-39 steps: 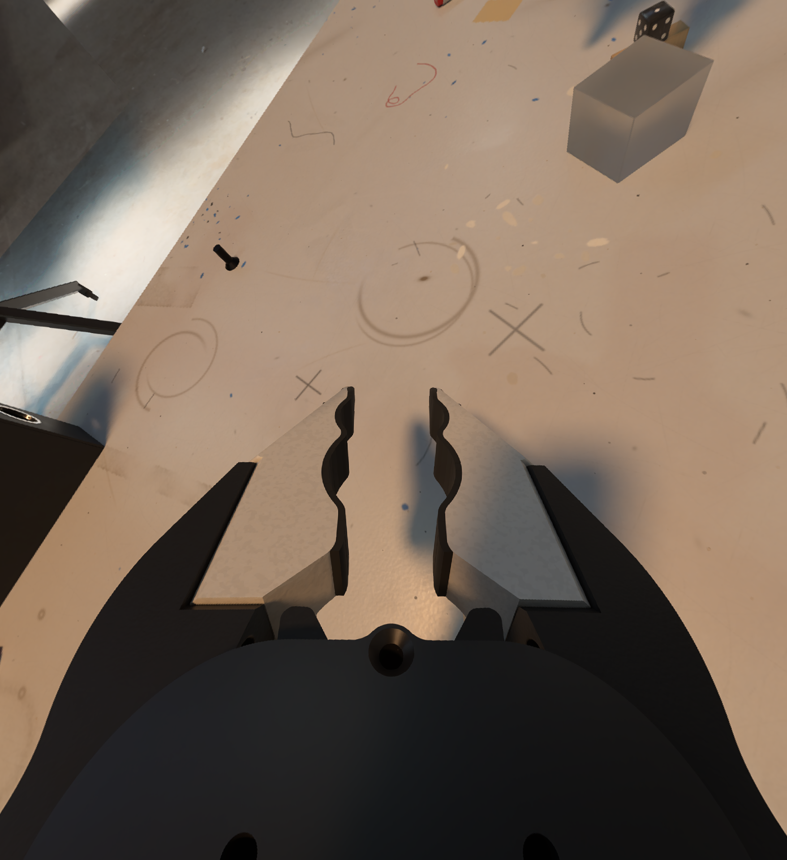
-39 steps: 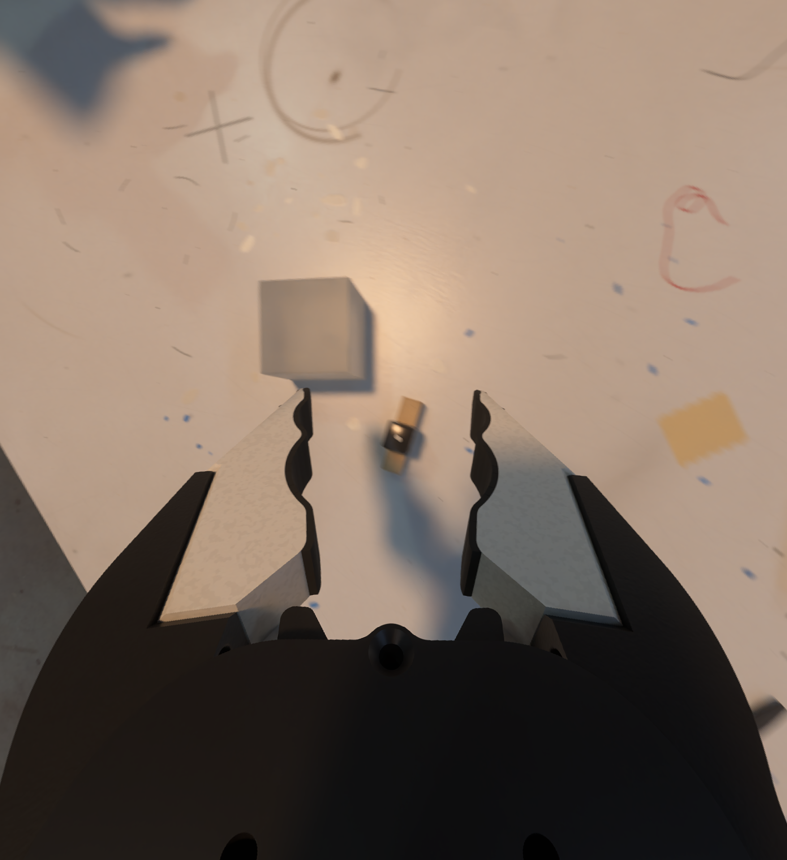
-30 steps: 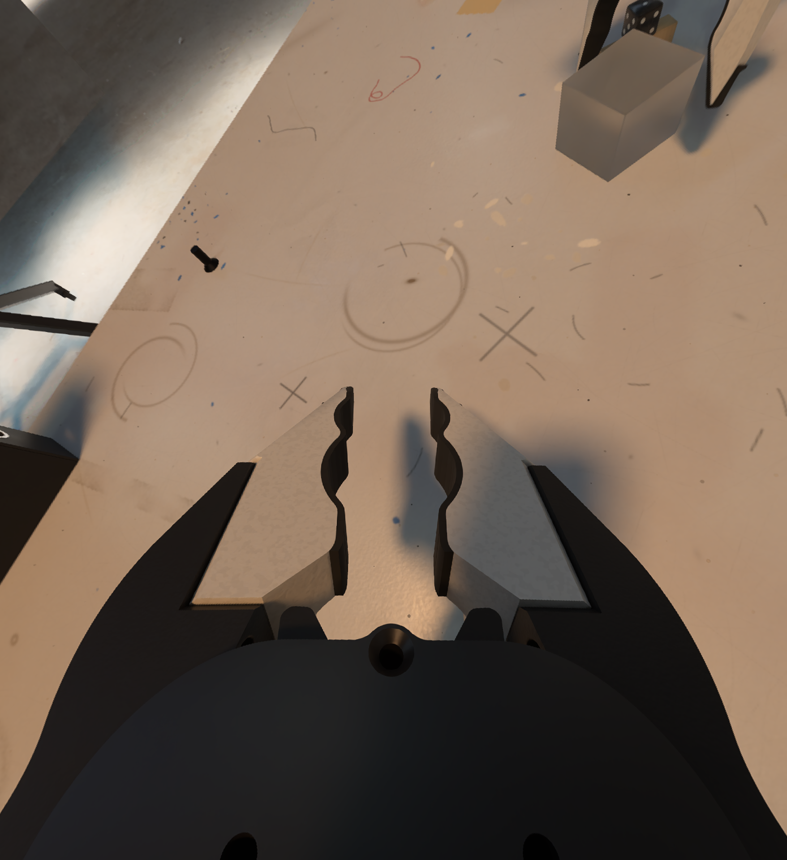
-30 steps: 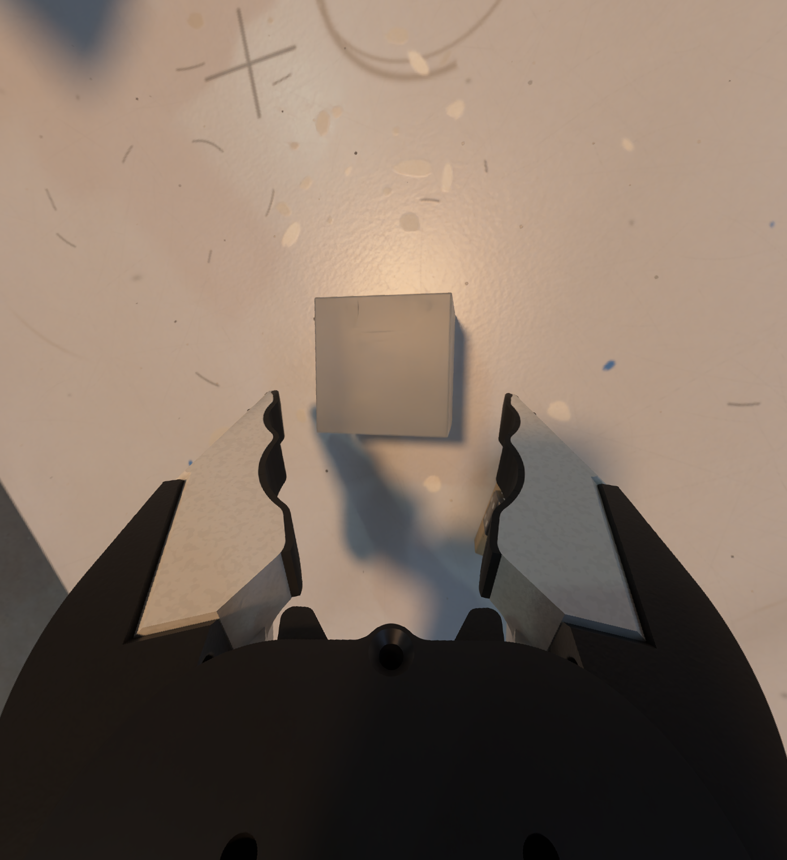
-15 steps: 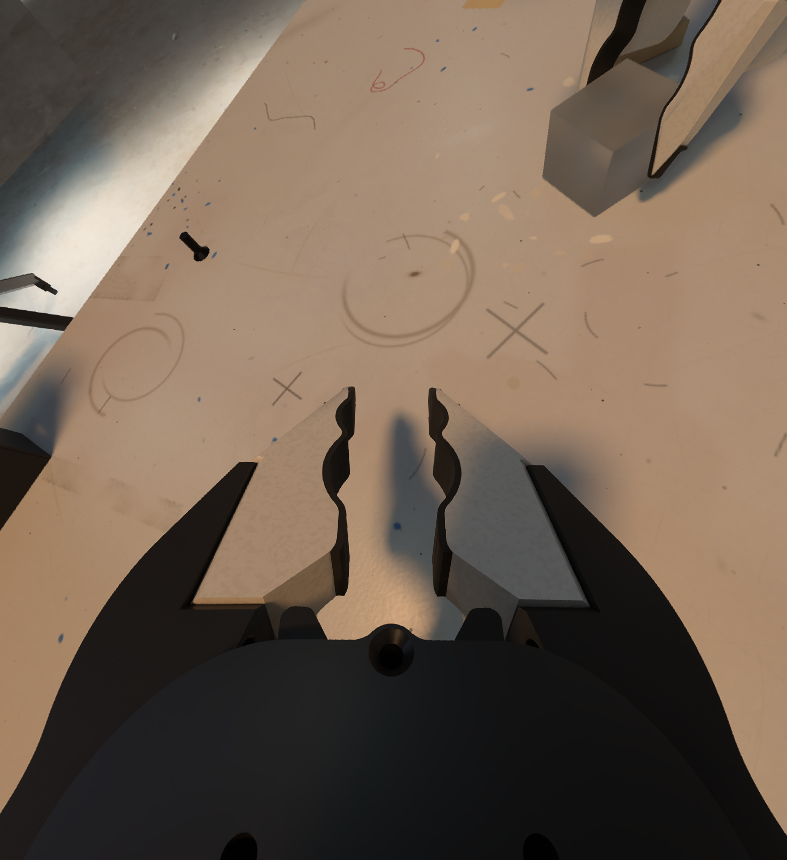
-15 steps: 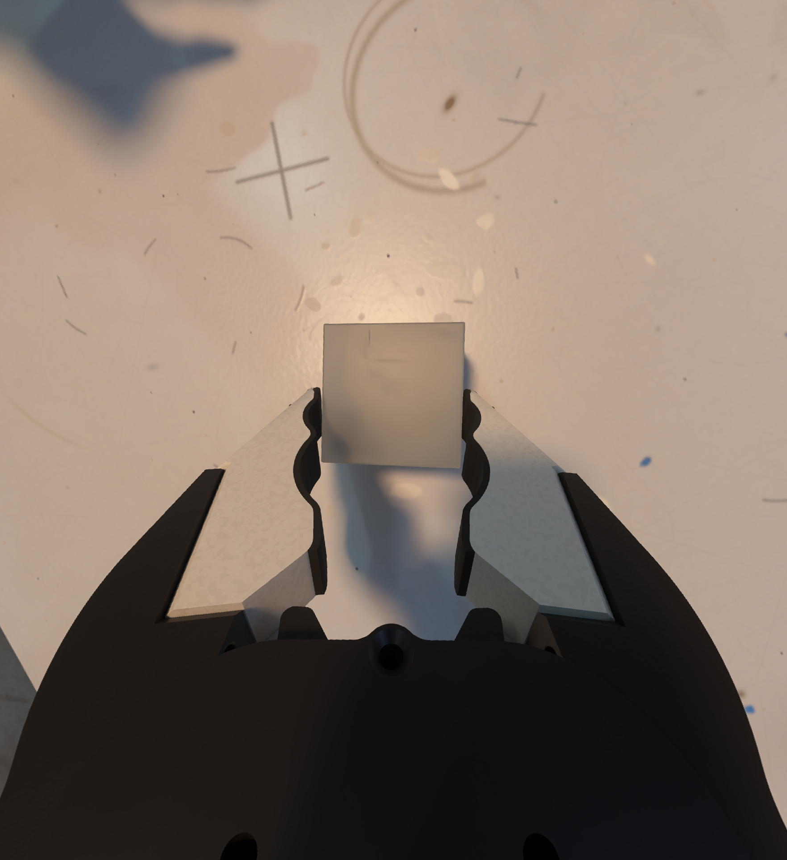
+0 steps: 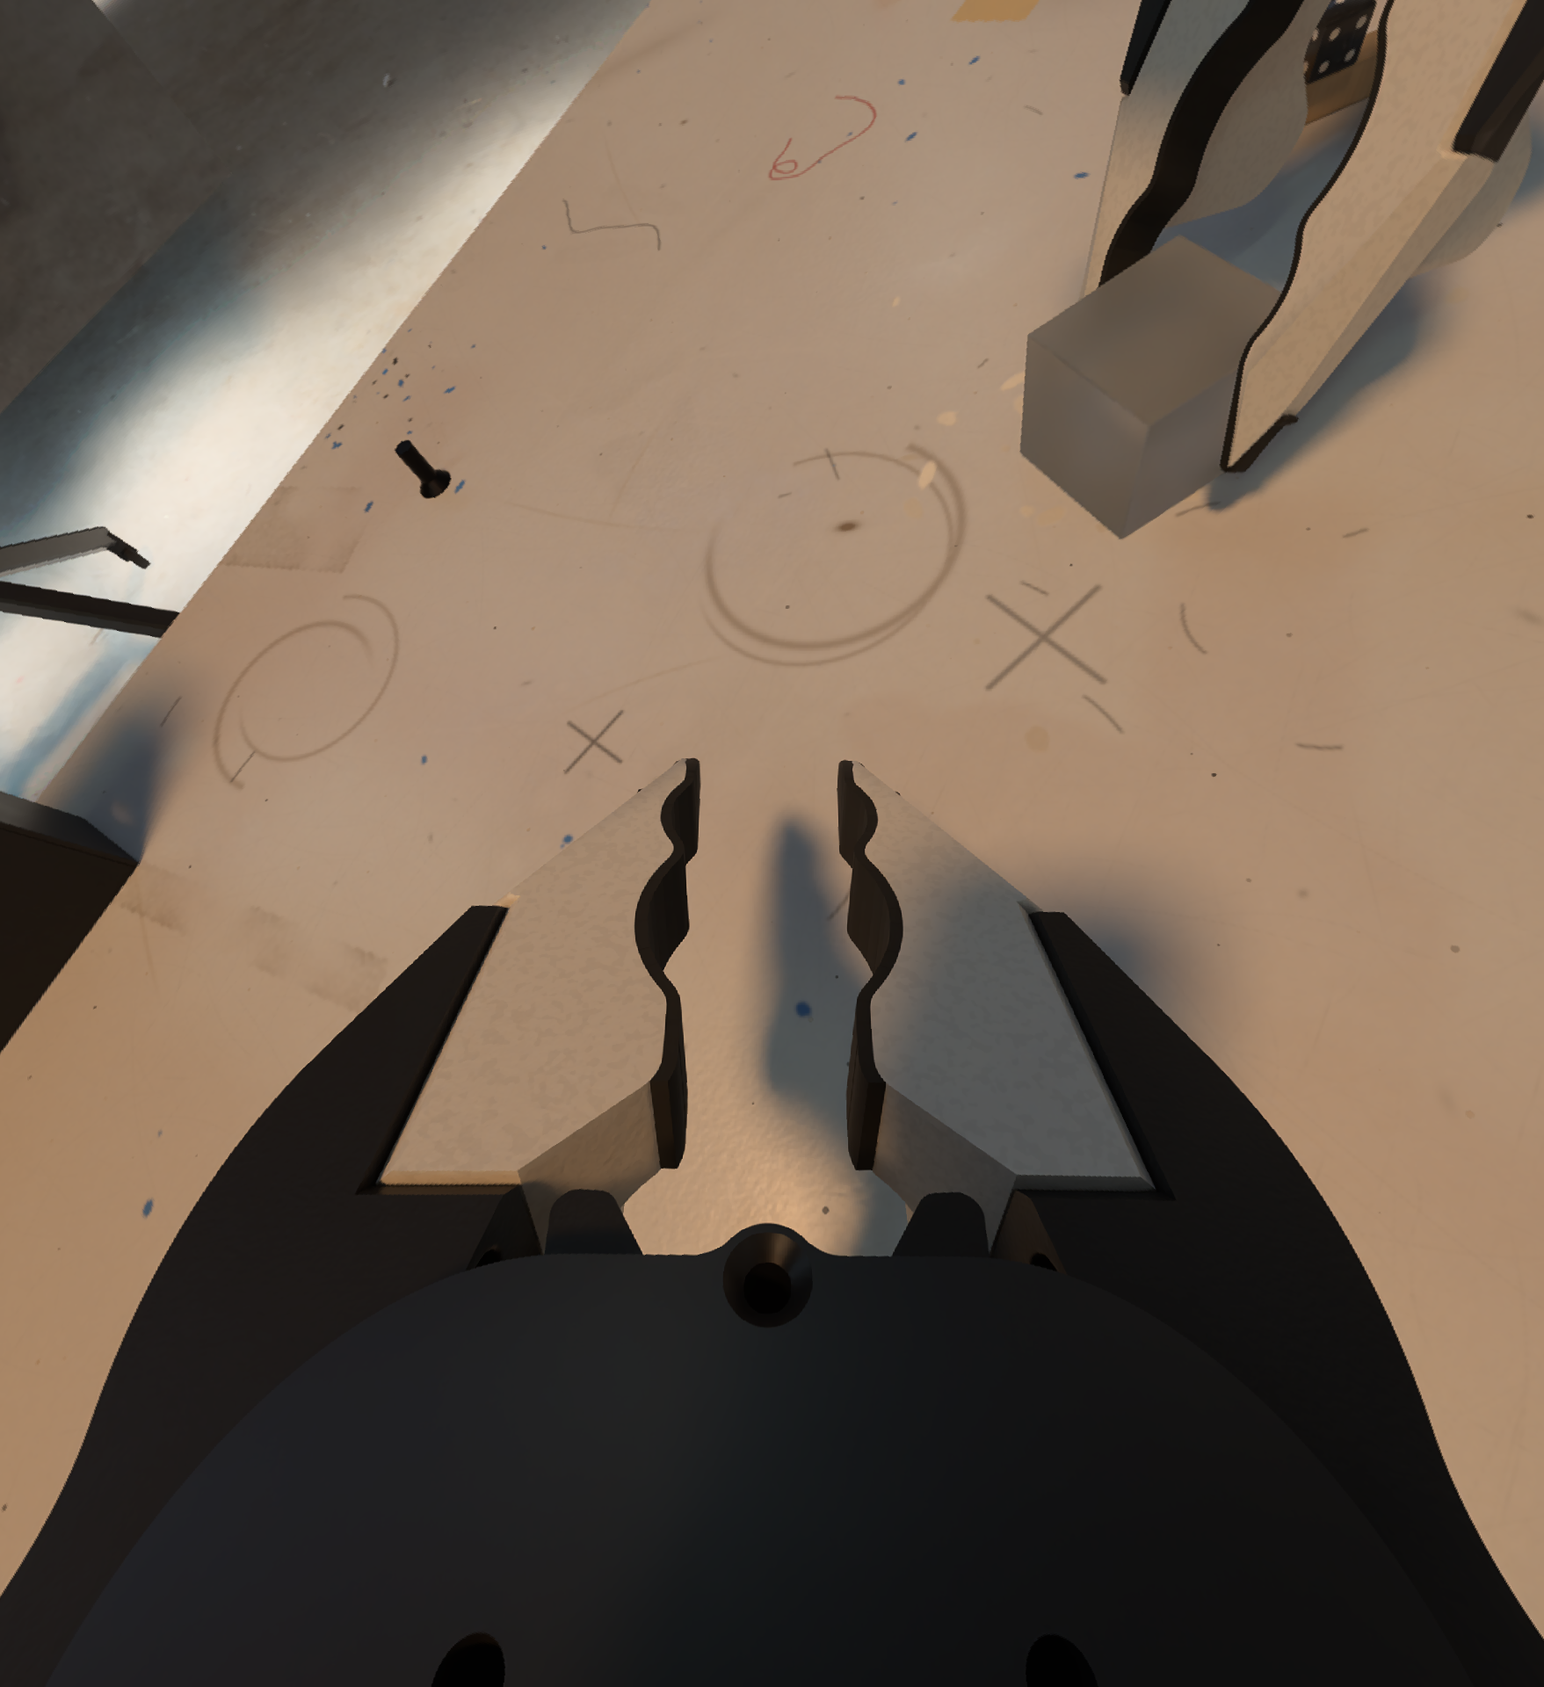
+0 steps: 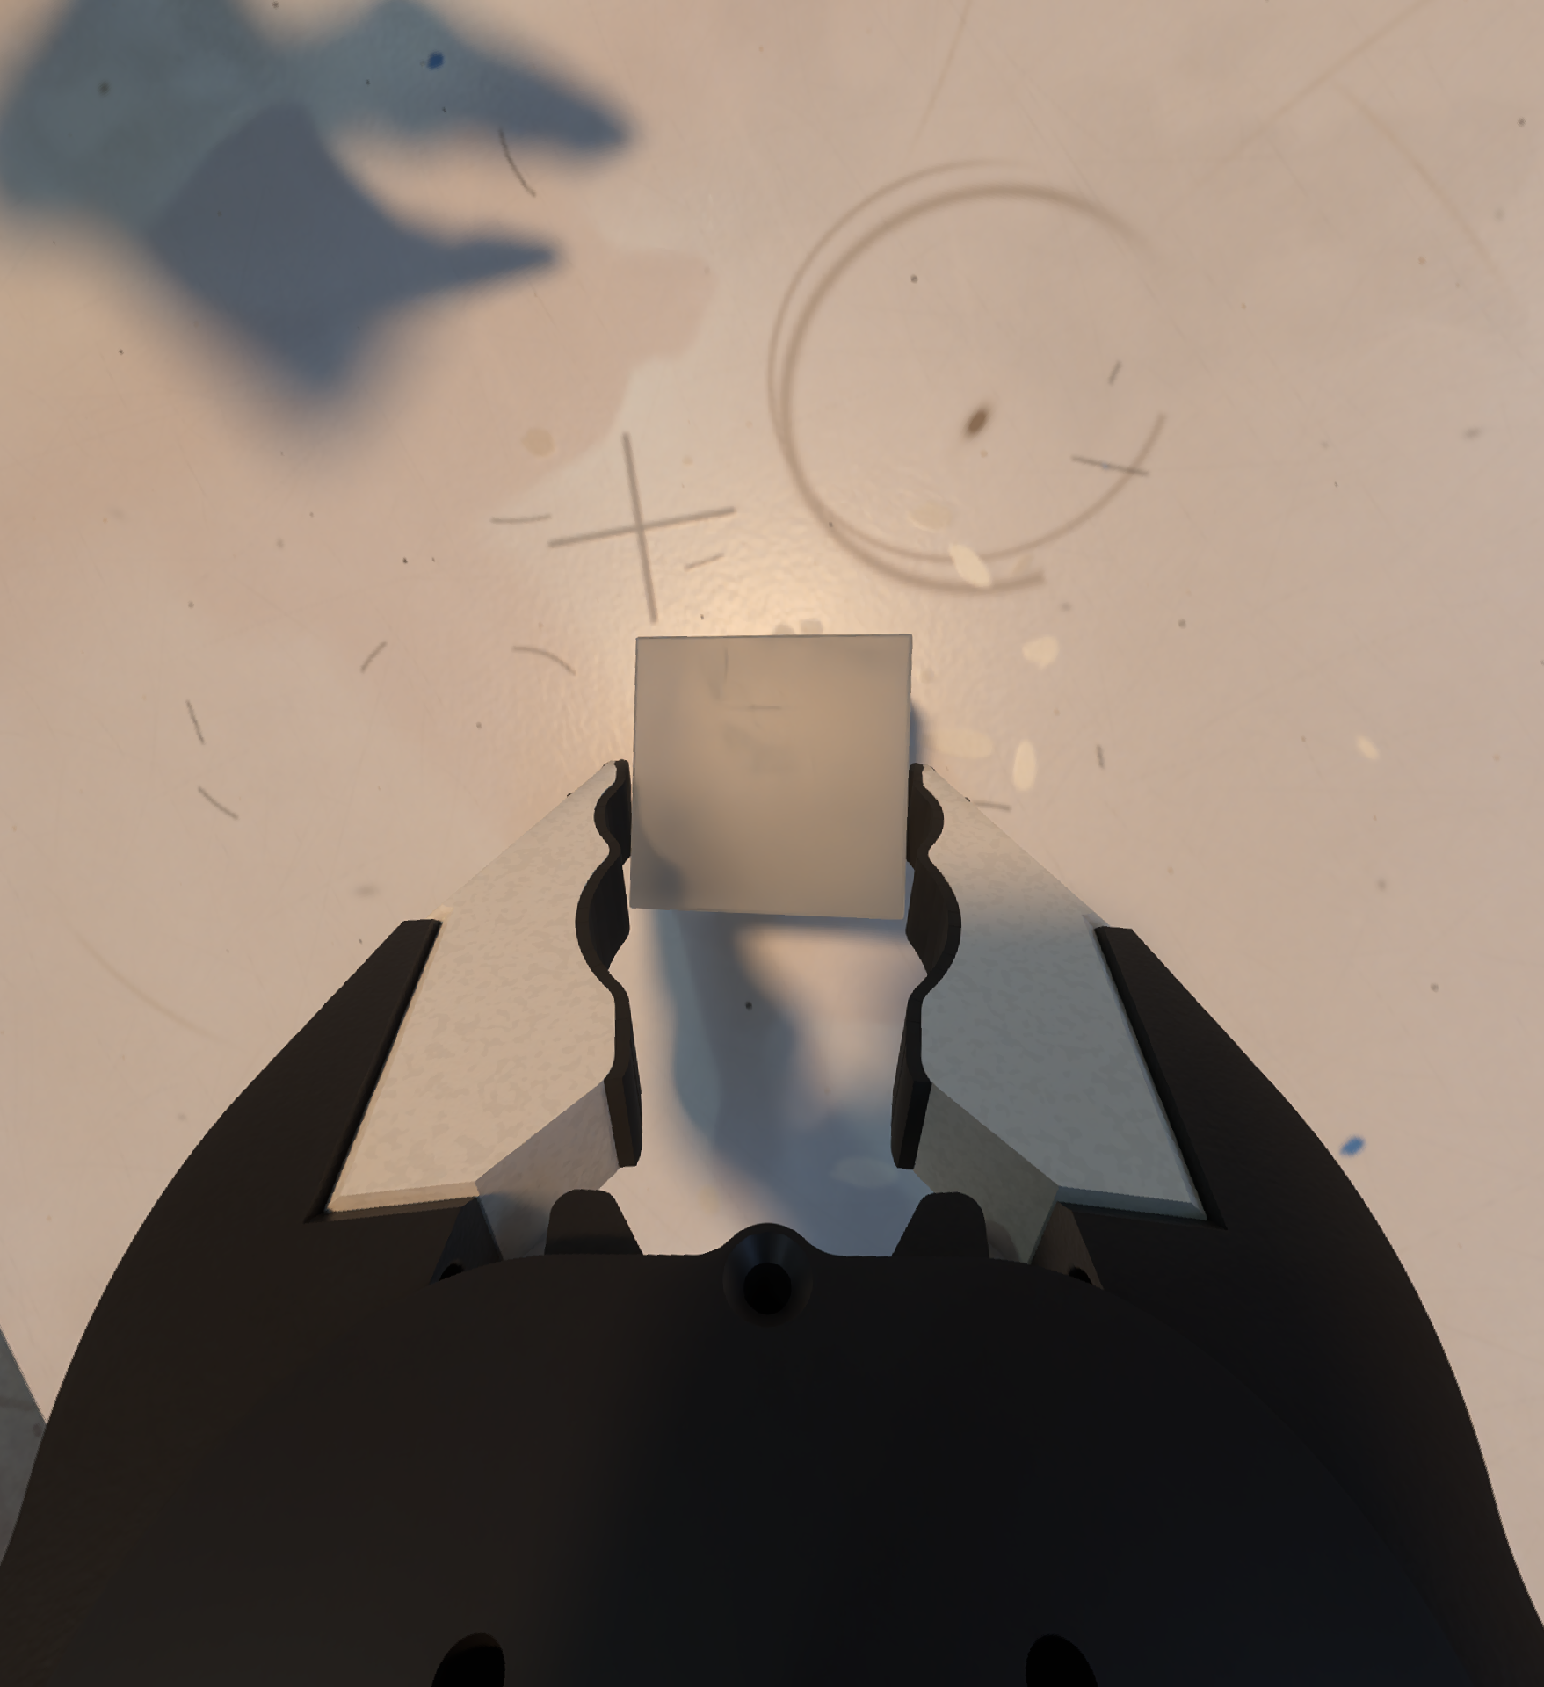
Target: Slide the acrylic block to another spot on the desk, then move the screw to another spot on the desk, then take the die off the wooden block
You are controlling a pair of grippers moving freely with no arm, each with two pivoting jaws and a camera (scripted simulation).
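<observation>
The right gripper [image 8: 770, 803] has its two fingertips pressed against opposite sides of the acrylic block [image 8: 772, 776], clamping it; a second ago its jaws stood wide around the block without touching. The block, a frosted grey cube, sits on the desk [image 8: 1297, 822] and now lies closer to the drawn cross [image 8: 642, 528] and the drawn ring [image 8: 964, 383] than it did then. The left gripper [image 7: 768, 776] hovers above bare desk with a narrow gap between its fingers, gripping nothing, as before.

Counted: two grippers, one acrylic block [image 7: 1133, 402], one black screw [image 7: 421, 469], one black die [image 7: 1338, 41].

In the left wrist view, the screw lies alone near the desk's left edge, well apart from both grippers. The die shows at the top right, behind the right gripper's fingers [image 7: 1352, 265]; what it rests on is mostly hidden.

The desk is a pale beige top scuffed with pencil rings, crosses, a red scribble [image 7: 823, 137] and blue specks. Beyond its left edge lie a grey floor [image 7: 110, 274] and a dark metal frame [image 7: 47, 584].
</observation>
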